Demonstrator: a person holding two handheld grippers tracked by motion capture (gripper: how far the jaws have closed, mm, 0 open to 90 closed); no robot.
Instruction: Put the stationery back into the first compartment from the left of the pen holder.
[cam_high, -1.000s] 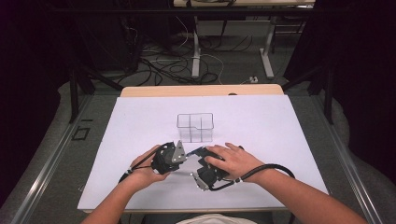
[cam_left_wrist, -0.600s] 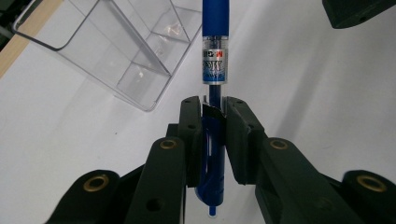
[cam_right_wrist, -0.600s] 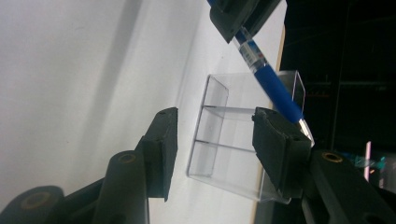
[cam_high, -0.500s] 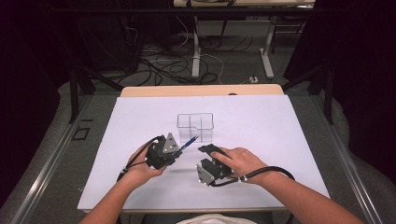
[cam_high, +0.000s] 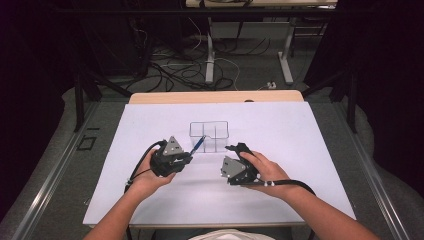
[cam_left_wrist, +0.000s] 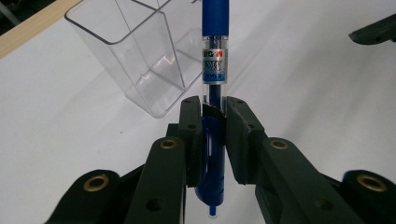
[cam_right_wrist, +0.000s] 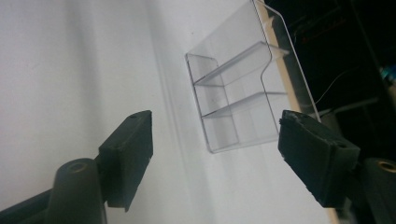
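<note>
Since the earlier frames the 2 grippers have drawn apart: the right gripper (cam_high: 231, 148) has let go, its jaws have just been opening and now stand spread with nothing between them, and the pen (cam_left_wrist: 214, 70) has gone left with the left gripper (cam_high: 190, 152). That one pinches the pen low on its barrel, tip pointing far toward the clear holder (cam_high: 209, 136) in the middle of the table (cam_high: 300, 150), close to its near left corner. The risk, I judge: with so much pen beyond the jaws, it could catch the rim, pivot in the grip, or tip the light holder.
</note>
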